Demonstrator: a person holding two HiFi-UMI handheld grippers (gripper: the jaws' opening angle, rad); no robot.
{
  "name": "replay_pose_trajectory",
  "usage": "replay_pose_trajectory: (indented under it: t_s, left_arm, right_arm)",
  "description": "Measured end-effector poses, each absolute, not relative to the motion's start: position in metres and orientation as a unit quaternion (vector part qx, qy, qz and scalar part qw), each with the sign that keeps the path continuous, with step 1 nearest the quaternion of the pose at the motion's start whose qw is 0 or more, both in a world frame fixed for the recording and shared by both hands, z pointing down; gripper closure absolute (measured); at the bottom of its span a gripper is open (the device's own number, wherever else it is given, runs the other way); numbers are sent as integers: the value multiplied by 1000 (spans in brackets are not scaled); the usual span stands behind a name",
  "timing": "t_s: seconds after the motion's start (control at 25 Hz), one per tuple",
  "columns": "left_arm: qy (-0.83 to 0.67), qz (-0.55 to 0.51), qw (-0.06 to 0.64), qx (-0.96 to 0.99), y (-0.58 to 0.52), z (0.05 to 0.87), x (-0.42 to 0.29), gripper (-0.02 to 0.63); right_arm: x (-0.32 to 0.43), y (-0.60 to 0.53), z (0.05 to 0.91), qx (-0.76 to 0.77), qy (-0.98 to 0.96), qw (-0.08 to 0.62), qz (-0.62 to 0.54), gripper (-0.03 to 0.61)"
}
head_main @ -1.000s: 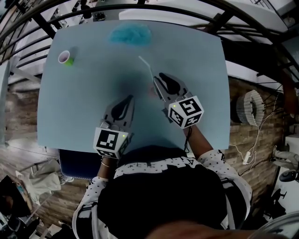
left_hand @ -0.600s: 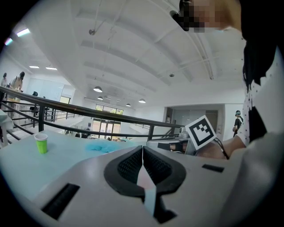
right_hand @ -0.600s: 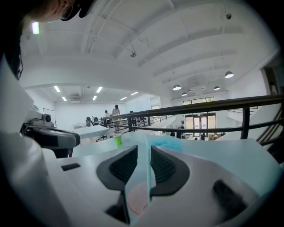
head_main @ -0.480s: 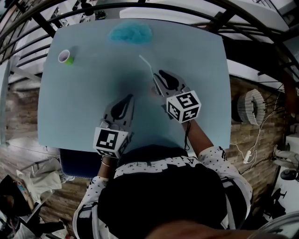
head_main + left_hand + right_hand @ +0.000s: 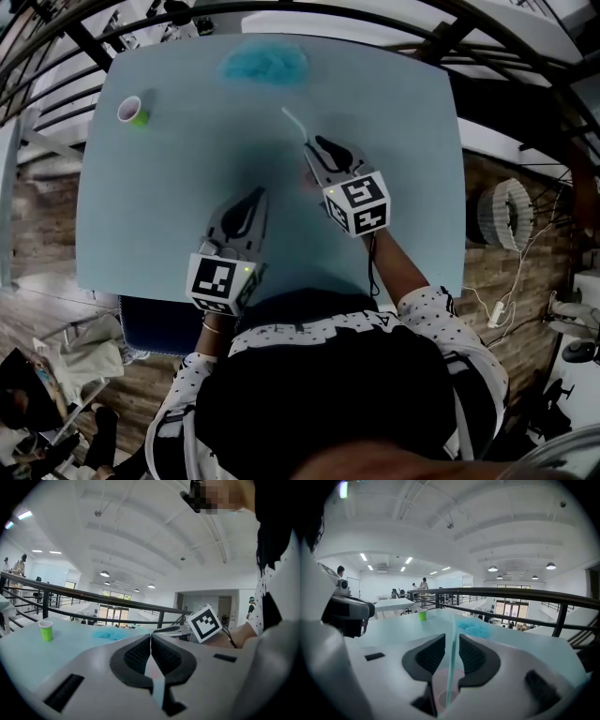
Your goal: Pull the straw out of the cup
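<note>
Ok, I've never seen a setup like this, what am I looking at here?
A person at a light blue table holds a gripping tool in each hand. The top-down picture comes from a camera on their head; the other two from cameras riding on the tools. On the table: a green cup, a blue fluffy heap, and a pinkish cup with a straw. The right tool has its jaws apart either side of the straw, not pinching it. The left tool is shut and empty.

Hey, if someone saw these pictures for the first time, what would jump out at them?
A pale straw stands between the parted jaws of the right tongs. At the far edge of the table lies a bright blue fluffy heap, and a small green cup stands alone near its far left corner.
</note>
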State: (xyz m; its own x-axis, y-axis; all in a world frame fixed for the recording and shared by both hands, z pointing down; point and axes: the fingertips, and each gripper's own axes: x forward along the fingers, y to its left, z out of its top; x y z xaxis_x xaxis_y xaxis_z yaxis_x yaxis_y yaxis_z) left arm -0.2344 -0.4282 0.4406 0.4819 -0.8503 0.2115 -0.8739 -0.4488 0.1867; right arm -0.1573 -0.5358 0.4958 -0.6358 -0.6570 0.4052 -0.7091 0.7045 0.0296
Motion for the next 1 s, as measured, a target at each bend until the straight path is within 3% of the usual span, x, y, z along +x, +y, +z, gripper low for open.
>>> replay_pose_trajectory:
  t_s: [1.0]
  left_arm:
    - [-511,44,135,848,-424,440,-240,598]
  right_arm:
    - [-164,-548,517,386,-890,234,67,499]
